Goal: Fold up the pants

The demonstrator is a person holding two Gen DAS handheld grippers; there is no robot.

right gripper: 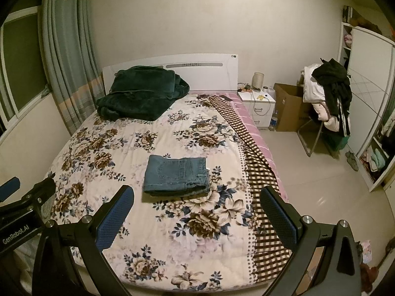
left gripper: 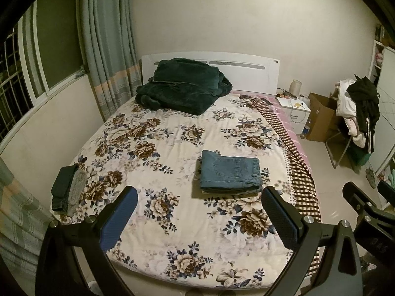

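Note:
A pair of blue jeans (left gripper: 229,172) lies folded into a neat rectangle on the floral bedspread (left gripper: 172,222), right of the bed's middle. It also shows in the right wrist view (right gripper: 177,175). My left gripper (left gripper: 200,197) is open and empty, held above the bed's foot, short of the jeans. My right gripper (right gripper: 197,194) is open and empty too, beside the left one and a little to its right. Neither touches the jeans.
A dark green blanket (left gripper: 182,86) is heaped at the headboard. Folded dark and grey clothes (left gripper: 68,187) lie at the bed's left edge. A nightstand (left gripper: 293,108), a cardboard box (left gripper: 321,116) and a chair piled with clothes (left gripper: 358,113) stand right of the bed.

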